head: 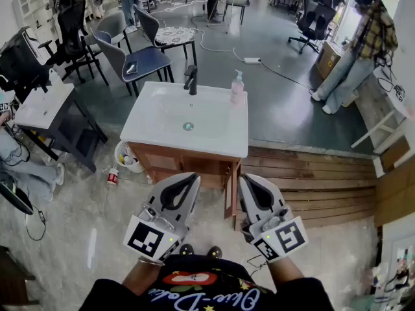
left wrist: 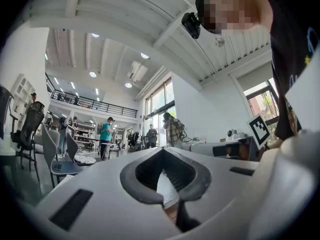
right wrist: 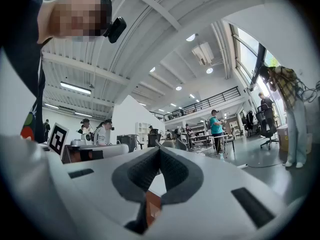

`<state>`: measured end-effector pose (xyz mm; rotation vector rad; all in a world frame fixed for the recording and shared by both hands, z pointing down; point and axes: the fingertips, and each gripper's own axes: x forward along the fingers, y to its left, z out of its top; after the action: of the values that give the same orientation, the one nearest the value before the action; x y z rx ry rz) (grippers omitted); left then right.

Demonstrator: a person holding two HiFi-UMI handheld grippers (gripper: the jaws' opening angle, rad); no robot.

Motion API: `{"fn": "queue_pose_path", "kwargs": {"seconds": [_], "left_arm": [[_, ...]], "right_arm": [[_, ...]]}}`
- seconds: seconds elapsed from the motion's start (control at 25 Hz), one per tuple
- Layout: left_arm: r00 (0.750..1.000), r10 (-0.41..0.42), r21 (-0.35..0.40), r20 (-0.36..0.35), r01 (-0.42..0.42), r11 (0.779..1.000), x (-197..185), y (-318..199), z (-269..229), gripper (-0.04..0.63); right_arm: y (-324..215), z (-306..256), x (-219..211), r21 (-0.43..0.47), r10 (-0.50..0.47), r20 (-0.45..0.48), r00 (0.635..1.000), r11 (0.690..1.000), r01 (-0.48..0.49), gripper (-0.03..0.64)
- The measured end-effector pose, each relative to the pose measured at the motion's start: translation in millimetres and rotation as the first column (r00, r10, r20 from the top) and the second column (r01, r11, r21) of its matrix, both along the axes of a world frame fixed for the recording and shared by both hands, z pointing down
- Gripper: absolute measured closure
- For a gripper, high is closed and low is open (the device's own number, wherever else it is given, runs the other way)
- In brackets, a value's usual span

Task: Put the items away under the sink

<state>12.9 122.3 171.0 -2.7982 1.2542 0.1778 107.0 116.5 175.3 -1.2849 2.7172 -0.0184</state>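
The pink soap bottle (head: pixel 238 87) stands on the back right of the white sink (head: pixel 155 131), beside the faucet (head: pixel 190 80). A small red-labelled bottle (head: pixel 113 175) sits on the floor by a white basket (head: pixel 120 151), left of the wooden cabinet (head: pixel 194 167). The left gripper (head: pixel 193 177) and right gripper (head: pixel 244 178) hover level in front of the cabinet, well apart from both bottles, each with its jaws together on nothing.

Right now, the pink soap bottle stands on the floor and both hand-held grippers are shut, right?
No. The pink soap bottle stands on the sink top beside the faucet, not the floor; the head view shows it. The left hand-held gripper and right hand-held gripper are shut.
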Motion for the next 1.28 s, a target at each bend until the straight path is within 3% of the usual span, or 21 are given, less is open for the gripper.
{"fn": "queue_pose_path", "kwargs": {"seconds": [0.32, 0.6, 1.28], "left_arm": [[1.0, -0.011, -0.011, 0.005, 0.011, 1.0, -5, 0, 3, 0.592], [1.0, 0.0, 0.0, 0.018, 0.0, 1.0, -1, 3, 1, 0.592], [0.999, -0.01, -0.009, 0.044, 0.011, 1.0, 37, 6, 5, 0.592]], "right_arm": [[0, 1, -4, -0.01, -0.006, 0.002, 1.0, 1.0, 0.006, 0.611], [0, -3, 6, -0.01, 0.026, 0.057, 0.998, 1.0, -0.025, 0.611], [-3, 2, 41, -0.013, 0.014, 0.069, 0.997, 1.0, -0.014, 0.61]]}}
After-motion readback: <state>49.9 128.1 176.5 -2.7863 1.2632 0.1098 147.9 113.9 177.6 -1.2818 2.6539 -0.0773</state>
